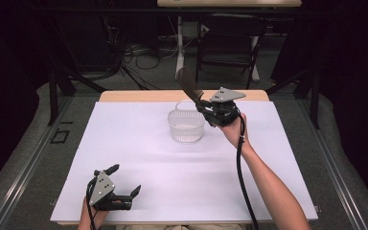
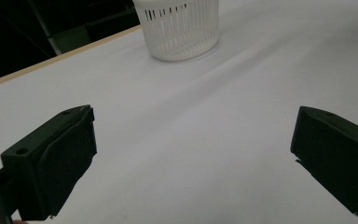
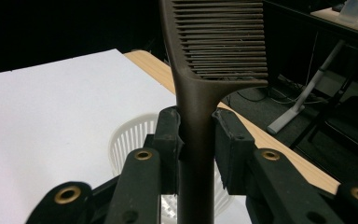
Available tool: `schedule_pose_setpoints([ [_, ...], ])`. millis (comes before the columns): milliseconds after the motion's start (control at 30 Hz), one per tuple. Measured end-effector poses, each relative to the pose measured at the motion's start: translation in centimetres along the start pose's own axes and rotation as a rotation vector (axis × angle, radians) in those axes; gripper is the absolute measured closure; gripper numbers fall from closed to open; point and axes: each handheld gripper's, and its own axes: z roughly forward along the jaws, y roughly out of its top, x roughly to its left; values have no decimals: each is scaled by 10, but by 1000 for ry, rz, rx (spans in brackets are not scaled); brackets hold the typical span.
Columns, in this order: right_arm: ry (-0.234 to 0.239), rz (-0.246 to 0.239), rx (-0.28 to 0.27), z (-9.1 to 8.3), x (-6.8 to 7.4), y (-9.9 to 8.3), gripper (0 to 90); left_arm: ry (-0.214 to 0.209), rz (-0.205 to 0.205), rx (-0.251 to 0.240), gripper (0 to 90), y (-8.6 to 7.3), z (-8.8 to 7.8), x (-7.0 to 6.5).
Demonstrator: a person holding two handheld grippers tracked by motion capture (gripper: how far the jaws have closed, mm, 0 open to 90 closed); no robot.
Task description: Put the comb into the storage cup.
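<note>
A dark brown comb [image 1: 188, 84] sticks up and to the left out of my right gripper [image 1: 201, 104], which is shut on its handle. In the right gripper view the two pads clamp the comb [image 3: 214, 42] just below its teeth, with my right gripper [image 3: 196, 140] raised over the rim of a white slotted basket [image 3: 130, 135]. The basket [image 1: 186, 125] stands at the middle back of the table, just left of that hand. My left gripper [image 1: 124, 179] rests near the front left edge, open with nothing between its fingers. Its view shows the left gripper [image 2: 191, 154] facing the basket [image 2: 179, 28] far ahead.
A white sheet [image 1: 148, 158] covers the table, with a strip of wooden edge [image 1: 139, 96] at the back. Behind the table are a dark chair [image 1: 230, 43], a table leg and cables on the floor.
</note>
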Motion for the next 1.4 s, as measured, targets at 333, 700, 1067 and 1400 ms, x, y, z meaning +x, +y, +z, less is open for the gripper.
schedule_pose_setpoints([
  [333, -5, -7, -18, 5, 1, 4, 724, 5, -3, -2, 2, 0, 0, 0],
  [700, -13, -25, -28, 11, 3, 9, 724, 4, -4, -2, 2, 0, -1, 0],
  [1067, -15, -17, -49, 17, 2, 7, 724, 4, -1, -1, 2, 0, -1, 0],
  [1400, -33, -9, -94, 22, 2, 6, 724, 3, -1, -5, 2, 0, -1, 0],
])
